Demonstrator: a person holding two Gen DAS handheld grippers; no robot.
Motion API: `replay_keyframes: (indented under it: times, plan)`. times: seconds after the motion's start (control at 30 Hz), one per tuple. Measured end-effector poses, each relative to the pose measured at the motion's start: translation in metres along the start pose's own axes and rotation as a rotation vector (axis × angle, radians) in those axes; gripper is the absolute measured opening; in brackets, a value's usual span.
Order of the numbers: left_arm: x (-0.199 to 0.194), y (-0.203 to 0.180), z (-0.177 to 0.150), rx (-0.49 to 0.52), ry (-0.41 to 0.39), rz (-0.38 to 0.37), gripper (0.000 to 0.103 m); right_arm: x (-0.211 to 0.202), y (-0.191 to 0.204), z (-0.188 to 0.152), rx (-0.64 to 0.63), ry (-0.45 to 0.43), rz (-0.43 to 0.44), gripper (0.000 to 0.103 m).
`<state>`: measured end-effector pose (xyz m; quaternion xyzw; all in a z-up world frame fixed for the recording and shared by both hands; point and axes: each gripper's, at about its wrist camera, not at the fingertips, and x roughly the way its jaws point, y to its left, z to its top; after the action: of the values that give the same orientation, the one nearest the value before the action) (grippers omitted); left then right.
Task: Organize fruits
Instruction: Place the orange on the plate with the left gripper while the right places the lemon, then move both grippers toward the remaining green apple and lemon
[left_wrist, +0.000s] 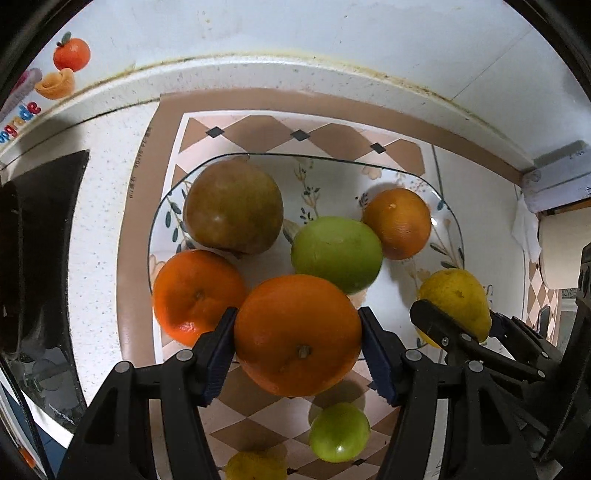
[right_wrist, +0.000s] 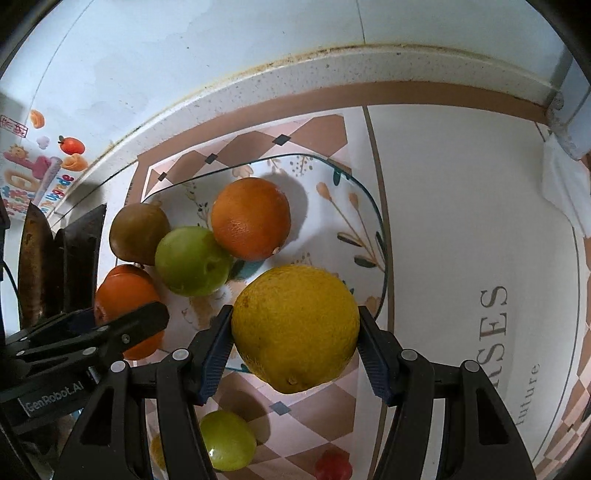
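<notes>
My left gripper (left_wrist: 297, 334) is shut on an orange (left_wrist: 297, 334) held above the near rim of the floral plate (left_wrist: 332, 177). My right gripper (right_wrist: 295, 328) is shut on a yellow lemon (right_wrist: 295, 328) over the plate's (right_wrist: 347, 206) near right edge; it shows in the left wrist view (left_wrist: 456, 302) too. On the plate lie a brownish apple (left_wrist: 232, 206), a green fruit (left_wrist: 336, 253), a small orange (left_wrist: 397, 223) and a tangerine (left_wrist: 197, 295). A small green fruit (left_wrist: 340, 432) and a yellow fruit (left_wrist: 255, 467) lie on the mat below.
The plate sits on a checkered mat (left_wrist: 258, 129) on a white counter (right_wrist: 461, 221) against a wall. Dark objects (left_wrist: 37, 240) stand at the left edge. A small red item (right_wrist: 332, 465) lies on the mat near the front.
</notes>
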<state>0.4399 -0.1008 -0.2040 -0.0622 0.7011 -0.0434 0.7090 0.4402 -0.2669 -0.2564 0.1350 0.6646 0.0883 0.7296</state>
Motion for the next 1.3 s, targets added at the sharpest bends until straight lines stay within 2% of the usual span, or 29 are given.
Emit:
replay_keyframes:
  times: [0.2, 0.37, 0.47, 0.5, 0.53, 0.67, 0.87, 0.97, 1.1, 1.3]
  plan:
    - [0.002, 0.001, 0.004, -0.010, 0.005, -0.008, 0.061, -0.001, -0.002, 0.003, 0.011, 0.018, 0.018, 0.068]
    - [0.001, 0.006, 0.008, -0.028, 0.008, -0.033, 0.063, -0.014, -0.004, -0.001, 0.024, 0.010, 0.000, 0.077]
    - [-0.007, 0.008, 0.005, -0.032, -0.008, -0.024, 0.078, -0.024, -0.009, -0.006, 0.039, -0.003, -0.016, 0.083]
    - [-0.010, 0.008, 0.004, -0.031, -0.016, -0.019, 0.088, -0.027, -0.010, -0.007, 0.040, -0.006, -0.019, 0.085]
    - [-0.013, 0.009, 0.003, -0.030, -0.026, -0.016, 0.093, -0.030, -0.011, -0.008, 0.040, -0.009, -0.026, 0.090]
    - [-0.026, 0.011, -0.004, -0.027, -0.062, 0.017, 0.093, -0.042, -0.006, -0.018, 0.013, -0.040, -0.094, 0.092]
    - [-0.053, 0.012, -0.029, 0.007, -0.162, 0.143, 0.093, -0.068, 0.010, -0.037, -0.048, -0.110, -0.193, 0.095]
    - [-0.068, 0.015, -0.046, 0.017, -0.206, 0.175, 0.093, -0.081, 0.019, -0.048, -0.068, -0.142, -0.212, 0.097]
    - [-0.085, 0.014, -0.065, 0.026, -0.254, 0.200, 0.093, -0.103, 0.027, -0.063, -0.081, -0.189, -0.227, 0.098]
    - [-0.124, 0.009, -0.098, 0.027, -0.356, 0.199, 0.093, -0.145, 0.035, -0.091, -0.093, -0.269, -0.245, 0.098]
